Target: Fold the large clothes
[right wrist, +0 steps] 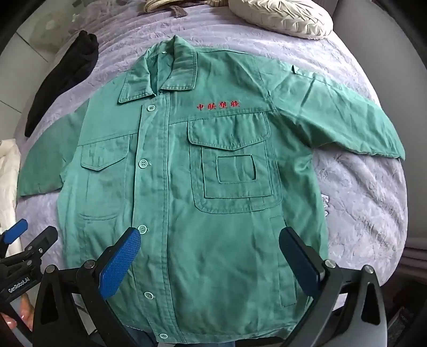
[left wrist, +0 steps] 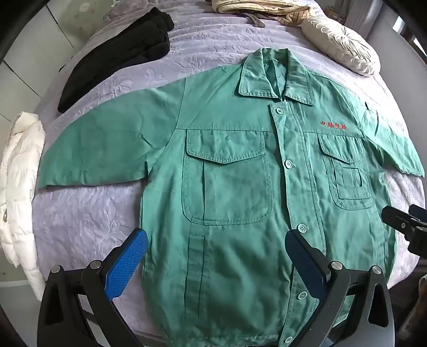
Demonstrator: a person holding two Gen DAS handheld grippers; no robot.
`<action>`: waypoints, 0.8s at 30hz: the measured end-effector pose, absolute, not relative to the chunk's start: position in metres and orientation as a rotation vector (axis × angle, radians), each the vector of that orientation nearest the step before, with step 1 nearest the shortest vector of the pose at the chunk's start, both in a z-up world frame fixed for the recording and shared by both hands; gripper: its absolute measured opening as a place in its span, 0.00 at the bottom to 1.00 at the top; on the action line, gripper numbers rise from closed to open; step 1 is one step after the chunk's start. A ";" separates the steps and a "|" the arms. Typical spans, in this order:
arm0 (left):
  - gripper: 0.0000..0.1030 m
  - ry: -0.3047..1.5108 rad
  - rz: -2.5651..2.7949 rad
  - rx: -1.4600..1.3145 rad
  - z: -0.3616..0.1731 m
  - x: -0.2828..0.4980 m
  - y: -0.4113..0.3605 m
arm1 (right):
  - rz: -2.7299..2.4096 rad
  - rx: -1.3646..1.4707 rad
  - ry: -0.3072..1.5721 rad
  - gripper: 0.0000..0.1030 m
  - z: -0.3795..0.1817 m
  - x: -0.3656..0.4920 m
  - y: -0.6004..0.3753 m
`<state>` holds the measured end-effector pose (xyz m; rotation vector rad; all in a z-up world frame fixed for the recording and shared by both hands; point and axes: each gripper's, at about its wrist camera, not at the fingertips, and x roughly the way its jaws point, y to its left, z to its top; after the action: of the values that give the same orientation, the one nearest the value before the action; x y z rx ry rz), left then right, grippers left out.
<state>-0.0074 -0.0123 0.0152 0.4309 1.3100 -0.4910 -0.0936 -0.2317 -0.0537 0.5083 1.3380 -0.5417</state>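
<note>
A green work shirt (left wrist: 240, 170) (right wrist: 202, 170) lies flat and buttoned on a lilac bedspread (left wrist: 88, 211), collar at the far side, both short sleeves spread out. Red characters (right wrist: 218, 105) are stitched above one chest pocket. My left gripper (left wrist: 216, 256) hovers open above the shirt's lower left part, its blue fingers (left wrist: 125, 267) wide apart with nothing between them. My right gripper (right wrist: 210, 256) hangs open over the lower right part, pads (right wrist: 120, 264) clear of the cloth. In the right wrist view the left gripper (right wrist: 24, 240) shows at the left edge.
A black garment (left wrist: 117, 56) lies at the far left of the bed and a white puffy jacket (left wrist: 18, 186) hangs over the left edge. A cream pillow (right wrist: 283, 18) and a striped folded cloth (left wrist: 264, 10) sit at the head. Bare bedspread (right wrist: 360, 192) lies right of the shirt.
</note>
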 end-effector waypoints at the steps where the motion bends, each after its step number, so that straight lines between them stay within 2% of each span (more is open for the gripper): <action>1: 1.00 1.311 -0.491 0.433 0.015 -0.008 -0.013 | -0.542 0.505 1.340 1.00 -0.053 -0.093 -0.232; 24: 1.00 1.308 -0.498 0.444 0.016 -0.015 -0.012 | -0.552 0.486 1.345 1.00 -0.051 -0.092 -0.229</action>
<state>-0.0149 -0.0124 0.0158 0.4442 1.3084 -0.4981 -0.0917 -0.2289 -0.0506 0.4857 1.3449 -0.5524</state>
